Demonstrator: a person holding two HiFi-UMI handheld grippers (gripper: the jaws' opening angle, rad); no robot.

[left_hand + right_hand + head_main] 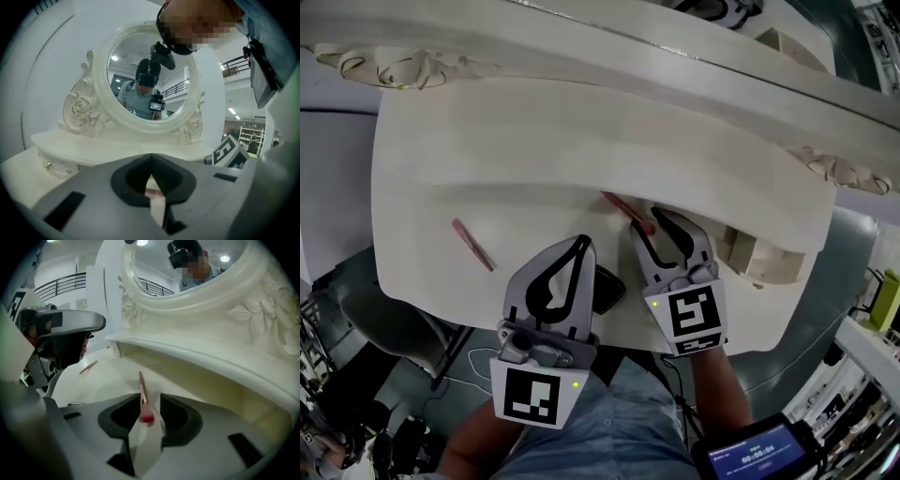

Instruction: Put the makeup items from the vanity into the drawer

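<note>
The white tabletop (534, 141) carries a thin pink stick (473, 246) lying slantwise near its left front edge. A pink brush (619, 204) lies near the middle, its red end toward the front. The right gripper (649, 223) reaches over the front edge with its jaws apart, and the red end lies between their tips. Just to its left, the left gripper (581, 244) has its jaws together at the tips. A flat dark object (607, 286) shows between the two grippers at the front edge.
</note>
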